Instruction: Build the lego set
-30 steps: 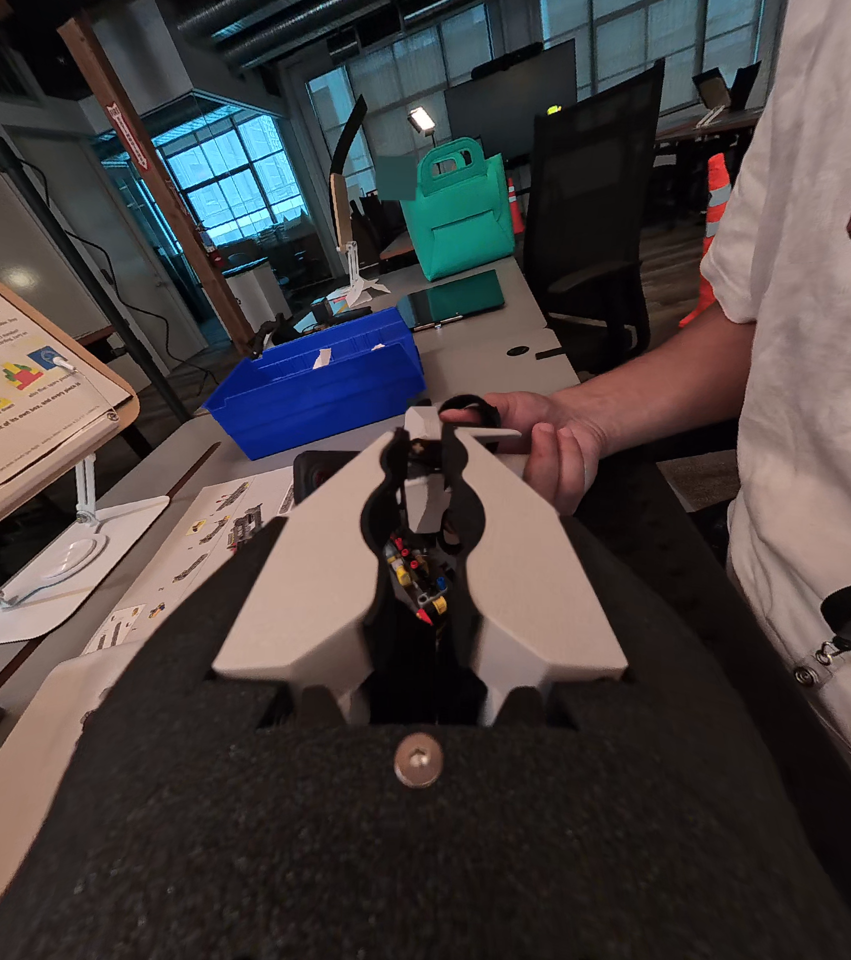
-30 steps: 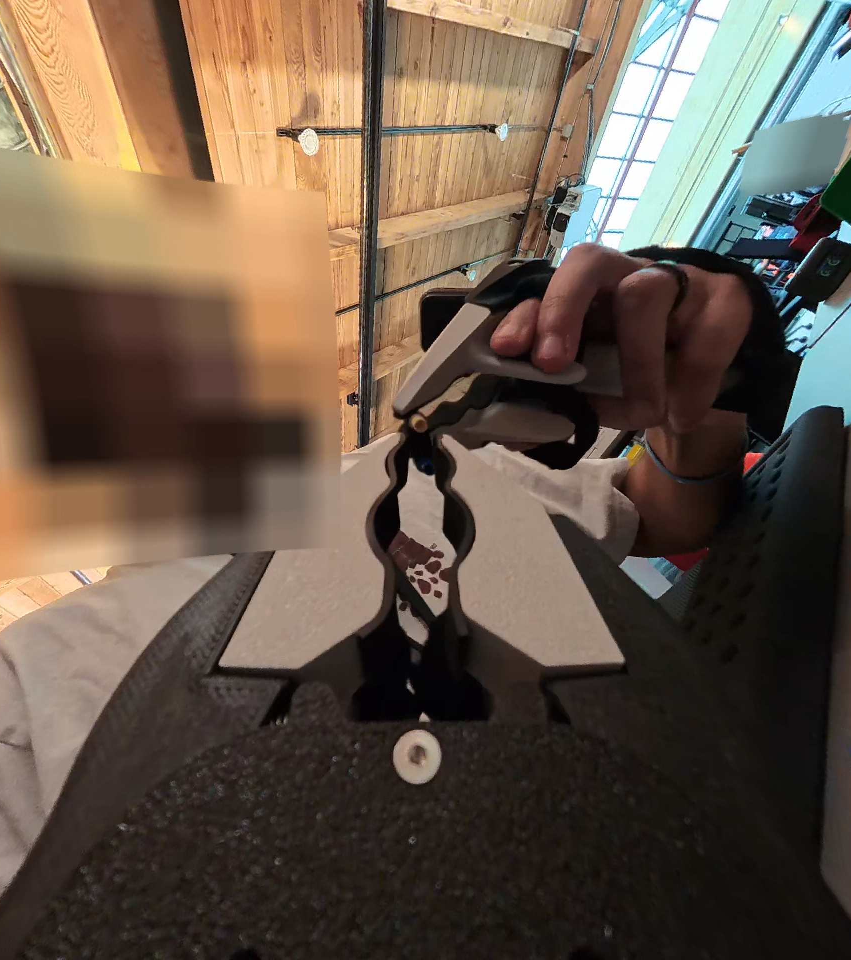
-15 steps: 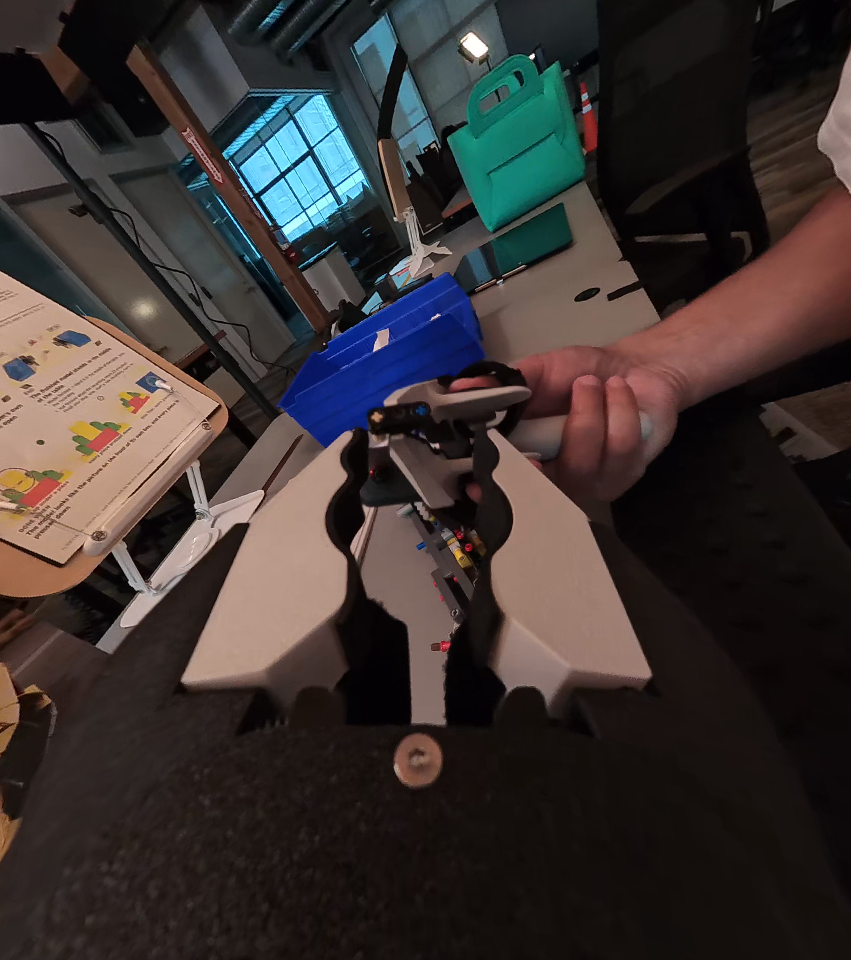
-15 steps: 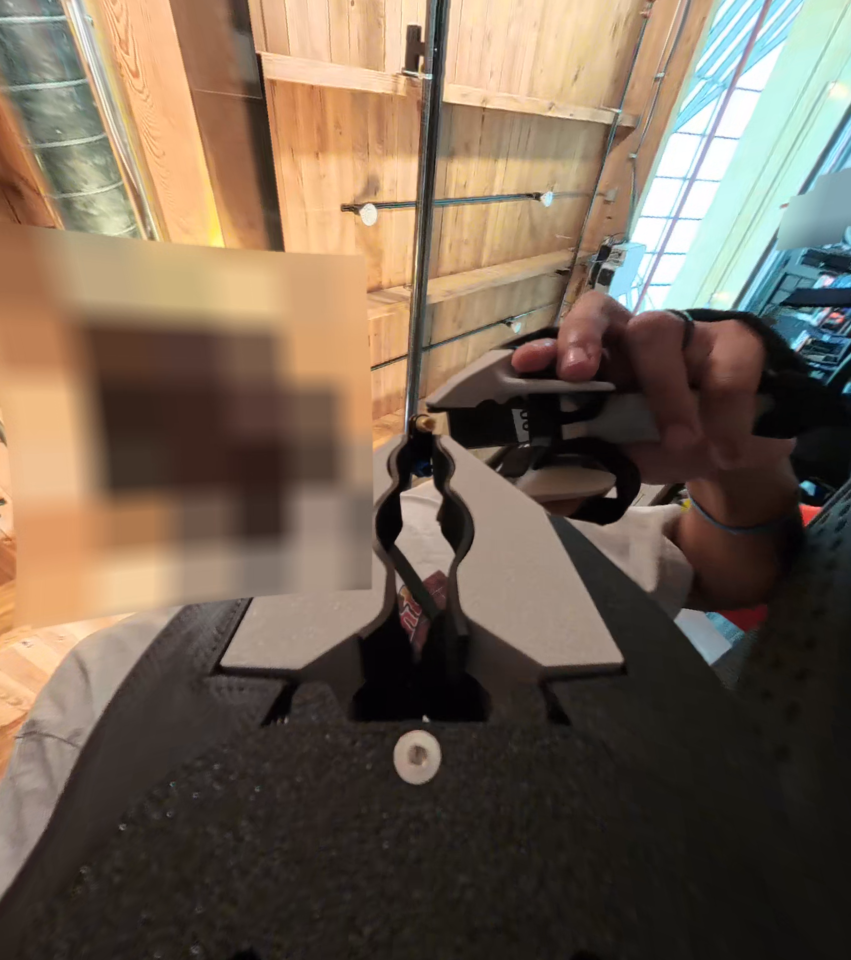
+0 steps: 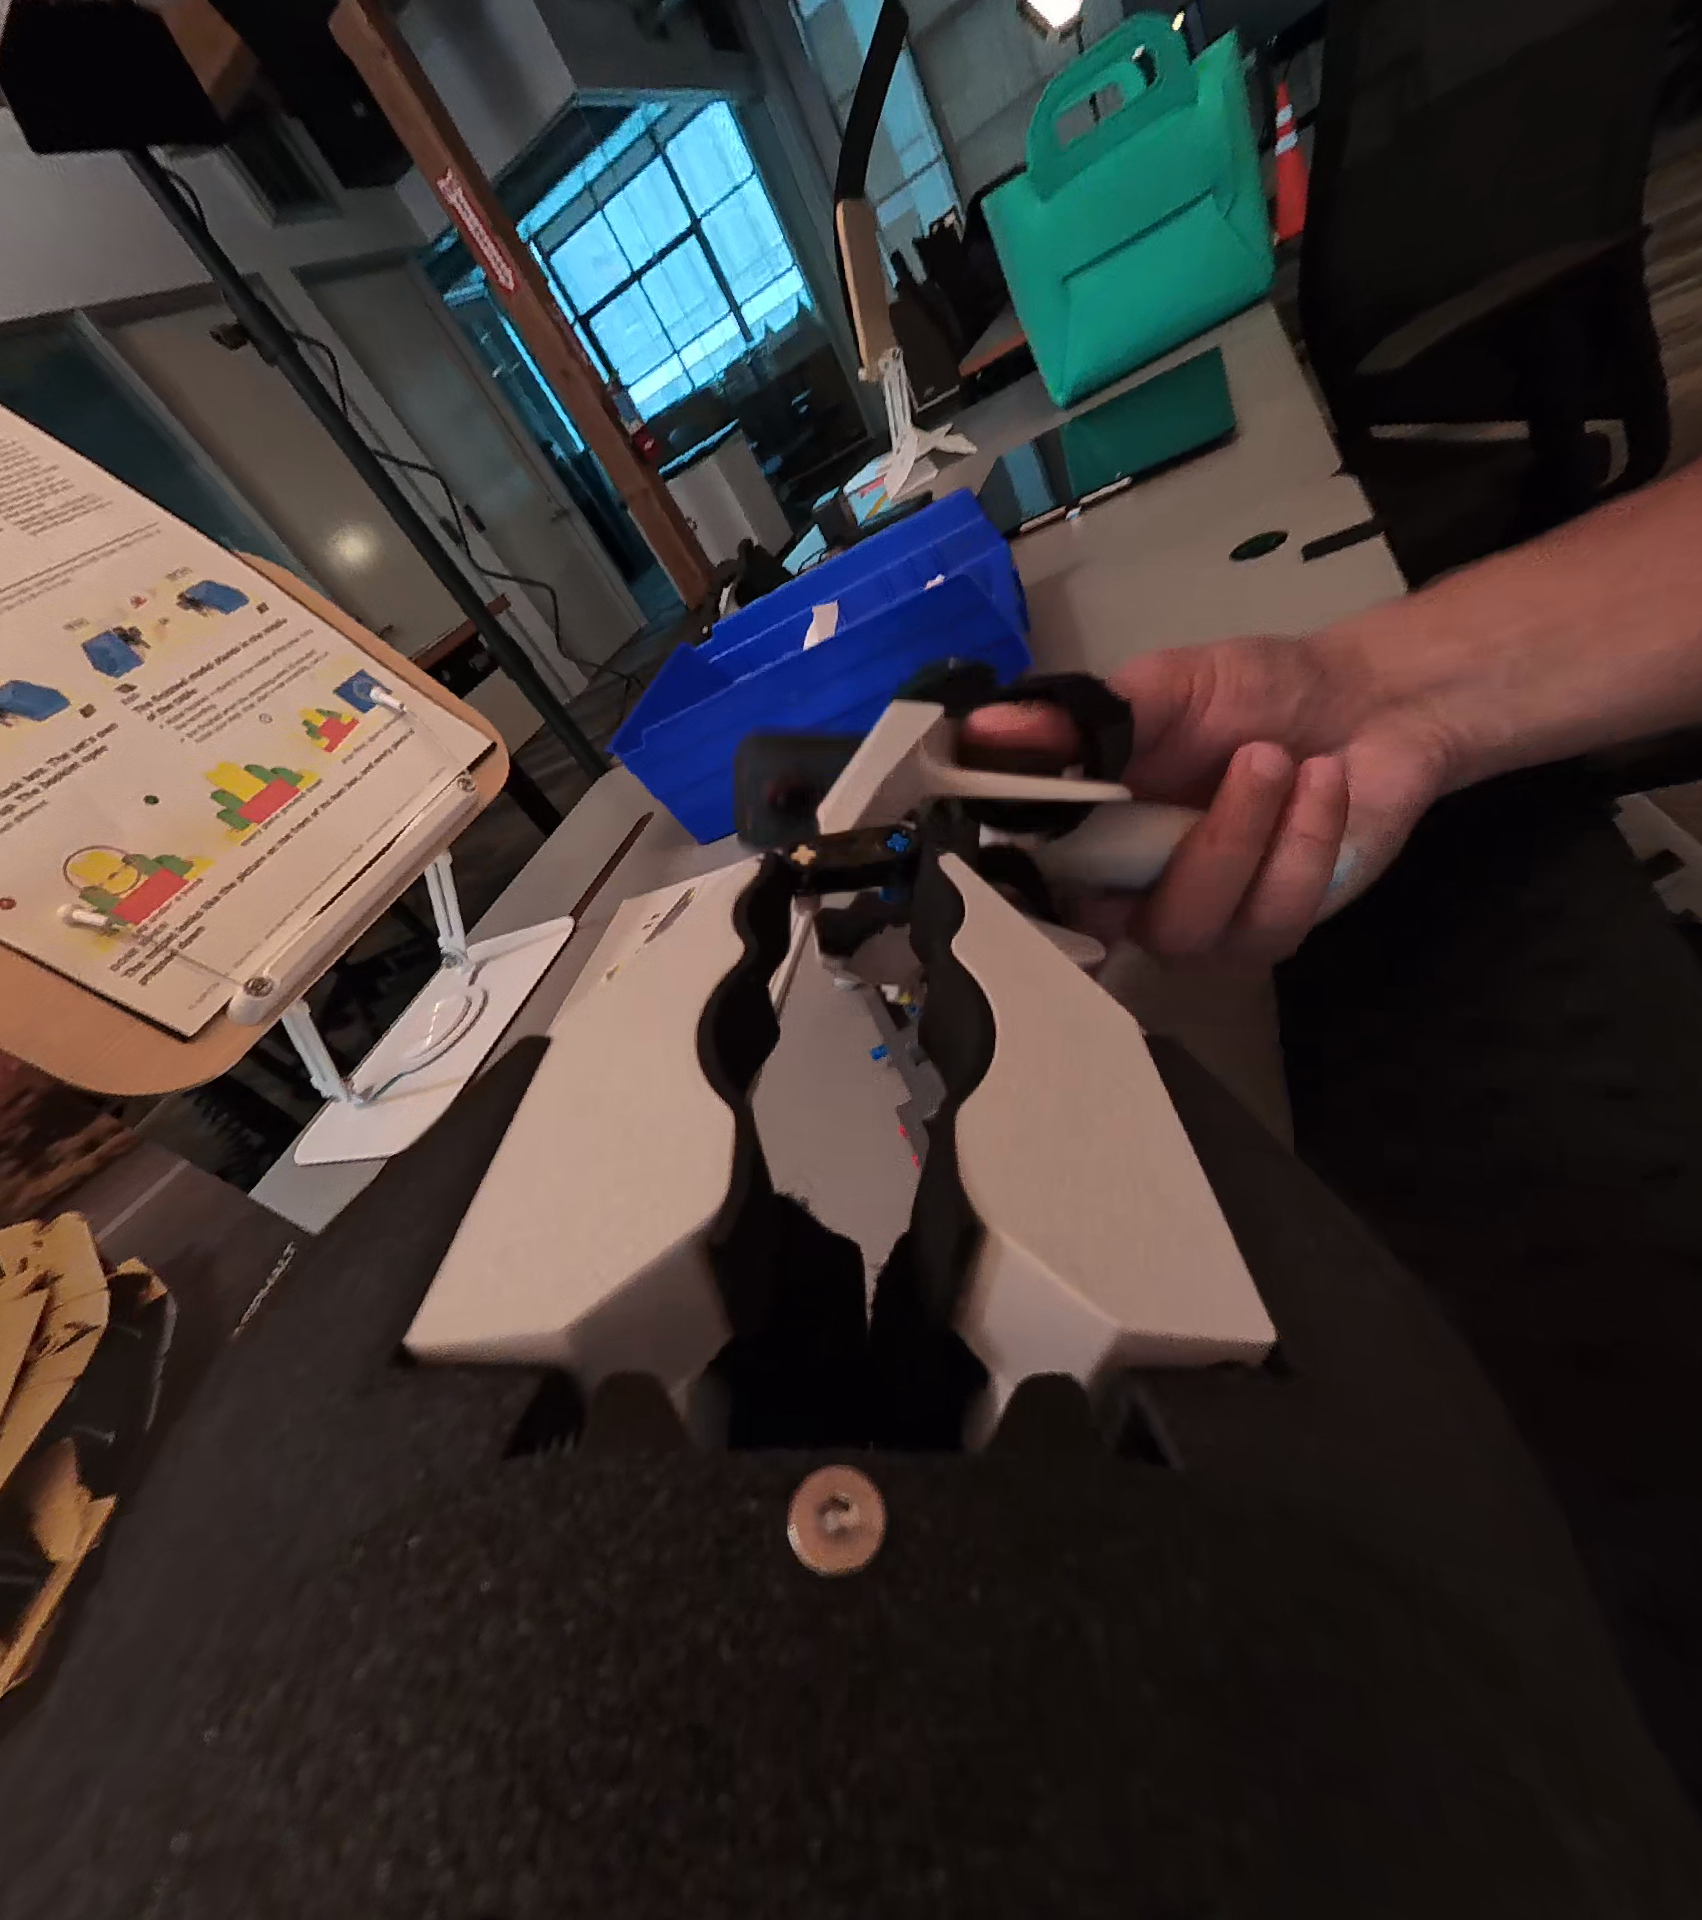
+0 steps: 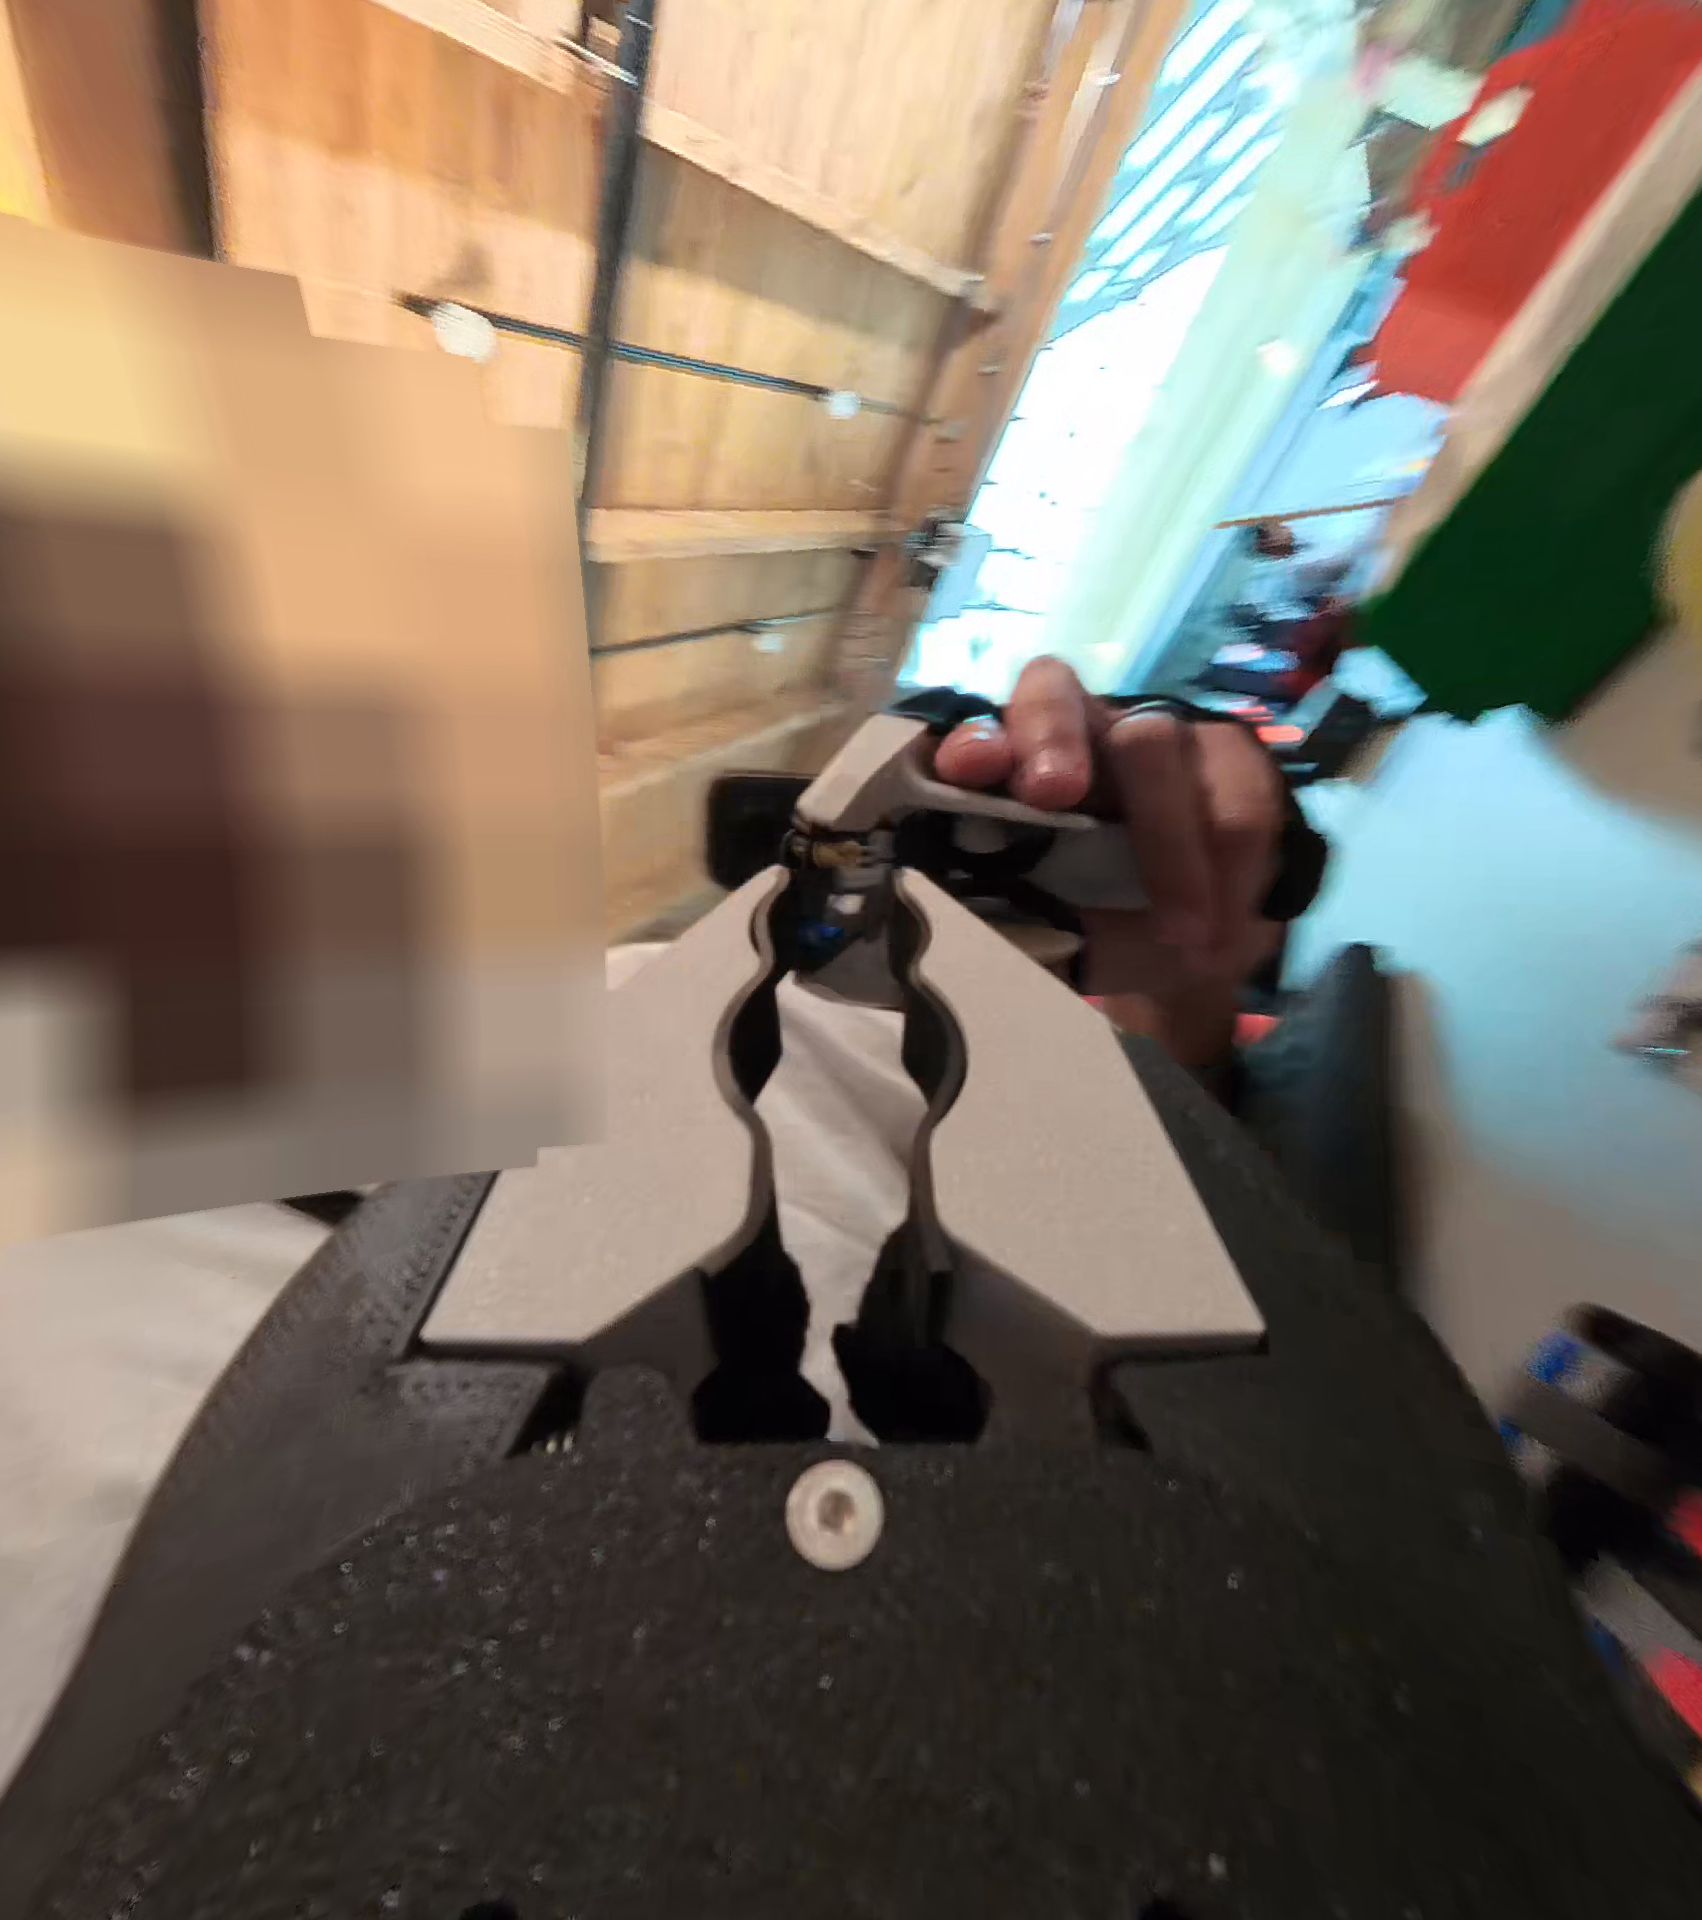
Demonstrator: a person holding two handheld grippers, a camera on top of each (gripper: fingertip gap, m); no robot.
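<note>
Right wrist view is smeared by blur; both wavy-edged grey grippers, left gripper (image 5: 842,894) and right gripper (image 6: 834,888), pinch one small dark lego piece (image 5: 852,854) from opposite ends.

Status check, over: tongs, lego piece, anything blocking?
Meeting tip to tip: left tongs, right tongs. Between the tips, small black lego piece; which one grips it unclear. Nothing in the way.
</note>
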